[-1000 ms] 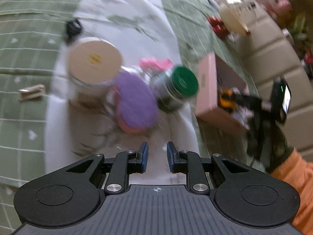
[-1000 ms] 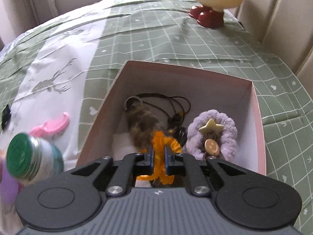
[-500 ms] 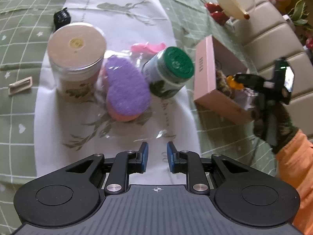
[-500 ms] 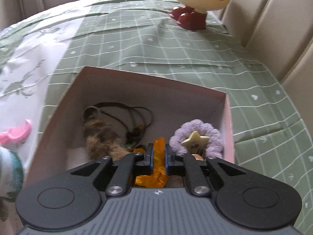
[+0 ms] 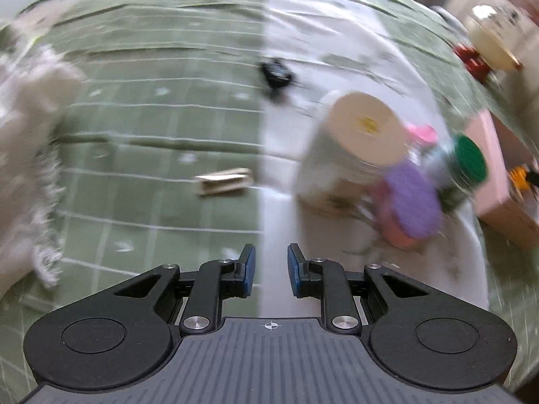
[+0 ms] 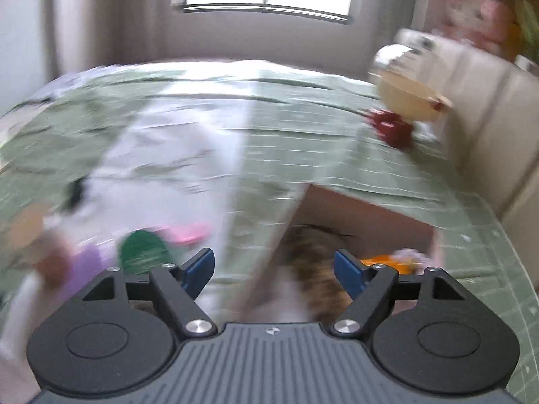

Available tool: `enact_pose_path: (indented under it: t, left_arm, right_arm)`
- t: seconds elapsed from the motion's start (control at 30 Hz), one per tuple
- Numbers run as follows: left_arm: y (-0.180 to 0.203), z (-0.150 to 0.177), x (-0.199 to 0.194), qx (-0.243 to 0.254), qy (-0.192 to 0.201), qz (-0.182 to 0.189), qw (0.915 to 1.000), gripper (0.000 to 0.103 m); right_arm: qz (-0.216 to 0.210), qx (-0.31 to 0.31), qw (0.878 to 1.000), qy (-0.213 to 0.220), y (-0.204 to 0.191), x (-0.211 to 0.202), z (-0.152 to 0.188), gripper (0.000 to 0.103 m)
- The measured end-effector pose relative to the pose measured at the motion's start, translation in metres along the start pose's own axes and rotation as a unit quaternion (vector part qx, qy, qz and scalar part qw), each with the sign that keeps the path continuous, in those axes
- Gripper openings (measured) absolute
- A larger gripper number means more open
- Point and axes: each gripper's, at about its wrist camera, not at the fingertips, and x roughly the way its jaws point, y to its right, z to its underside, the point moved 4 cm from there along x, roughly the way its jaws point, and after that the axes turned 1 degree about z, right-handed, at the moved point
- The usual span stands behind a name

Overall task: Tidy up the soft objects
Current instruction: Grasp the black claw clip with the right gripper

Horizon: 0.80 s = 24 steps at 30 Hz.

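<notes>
green checked tablecloth [image 5: 141,155] under empty tongs, left tongs [image 5: 269,267] narrowly parted, right tongs [image 6: 273,266] just sprung wide

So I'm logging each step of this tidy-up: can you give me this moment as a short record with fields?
surface: green checked cloth with a white runner
box: pink box, open top
in box: orange item, brown furry item, lilac scrunchie
right gripper: fingers have just been opening, nothing between them
left gripper: narrow gap, empty
still on runner: purple pad, green-lidded jar, tan-lidded jar
</notes>
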Motion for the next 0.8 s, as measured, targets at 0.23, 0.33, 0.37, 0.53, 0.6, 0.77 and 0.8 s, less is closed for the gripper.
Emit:
enact_pose_path:
  t: [0.23,0.33,0.37,0.53,0.6,0.77,0.8]
  left_arm:
    - [-0.045,0.014,-0.005,-0.040,-0.003,0.019,0.9990,0.023]
    - [-0.060,0.012,-0.005,-0.035,0.001,0.030,0.9989,0.023]
    - [-0.064,0.008,-0.004,-0.031,0.004,0.033,0.9990,0.023]
    - [-0.090,0.007,-0.015,-0.055,0.035,0.064,0.9958,0.023]
    - [-0.102,0.016,-0.019,-0.069,0.036,0.080,0.9938,0.023]
    - [-0.128,0.038,-0.031,-0.072,0.035,0.102,0.9915,0.023]
    - [-0.133,0.042,-0.032,-0.075,0.035,0.100,0.9916,0.023]
  right_arm:
    - [-0.153,-0.016,0.987,-0.045,-0.103,0.007,-0.067,0.078]
    - [-0.177,0.009,0.980,-0.093,-0.152,0.039,-0.102,0.078]
    - [-0.179,0.014,0.978,-0.107,-0.165,0.050,-0.111,0.078]
    - [-0.180,-0.050,0.966,-0.177,-0.233,0.127,-0.145,0.078]
    - [-0.173,-0.053,0.955,-0.234,-0.251,0.171,-0.149,0.078]
    - [-0.070,-0.009,0.947,-0.315,-0.264,0.255,-0.139,0.070]
    - [-0.067,-0.003,0.942,-0.329,-0.269,0.263,-0.135,0.061]
